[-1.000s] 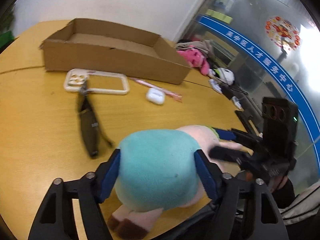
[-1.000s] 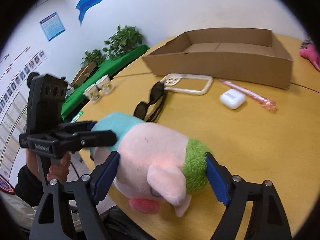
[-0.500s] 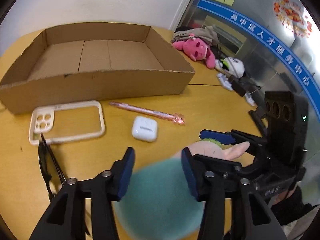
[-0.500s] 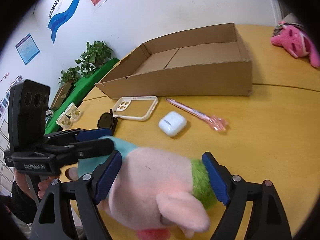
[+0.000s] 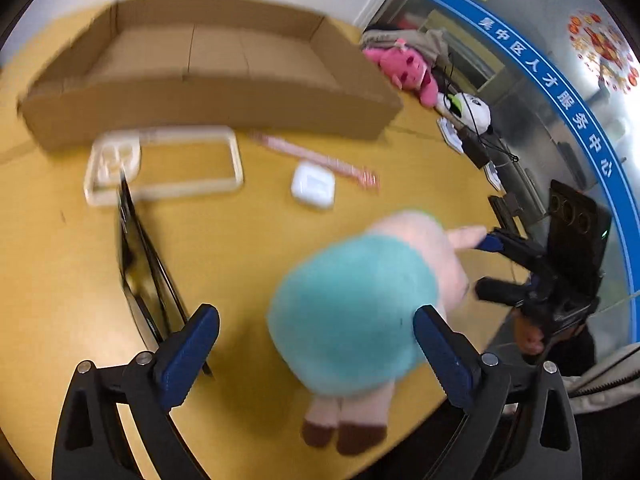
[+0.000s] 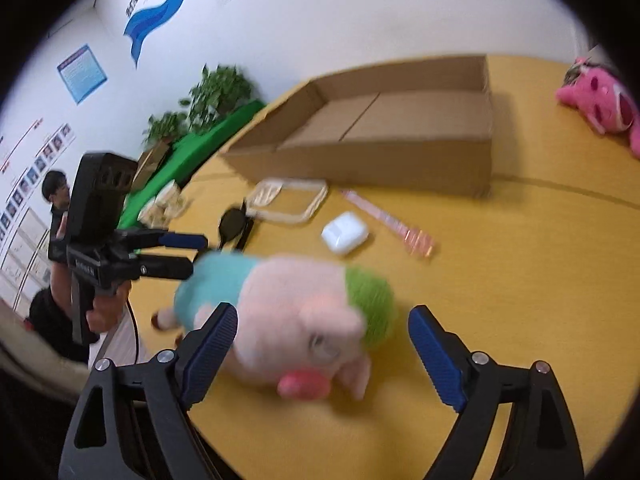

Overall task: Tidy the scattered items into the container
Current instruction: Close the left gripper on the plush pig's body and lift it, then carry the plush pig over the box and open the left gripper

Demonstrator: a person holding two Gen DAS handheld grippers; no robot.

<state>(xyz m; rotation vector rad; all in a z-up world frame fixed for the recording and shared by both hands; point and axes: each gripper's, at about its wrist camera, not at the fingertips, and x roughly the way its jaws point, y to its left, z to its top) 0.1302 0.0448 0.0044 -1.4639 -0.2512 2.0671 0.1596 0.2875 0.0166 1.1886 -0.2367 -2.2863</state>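
the plush pig lies on the yellow table, in front of the cardboard box and not inside it. the left gripper is opening, its blue pads wide around the toy's teal end without pressing it. the right gripper is also opening, its pads apart from the pink head and green collar.

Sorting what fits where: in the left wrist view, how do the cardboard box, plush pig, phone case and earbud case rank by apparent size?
1. cardboard box
2. plush pig, though it sits nearest the camera, which inflates it
3. phone case
4. earbud case
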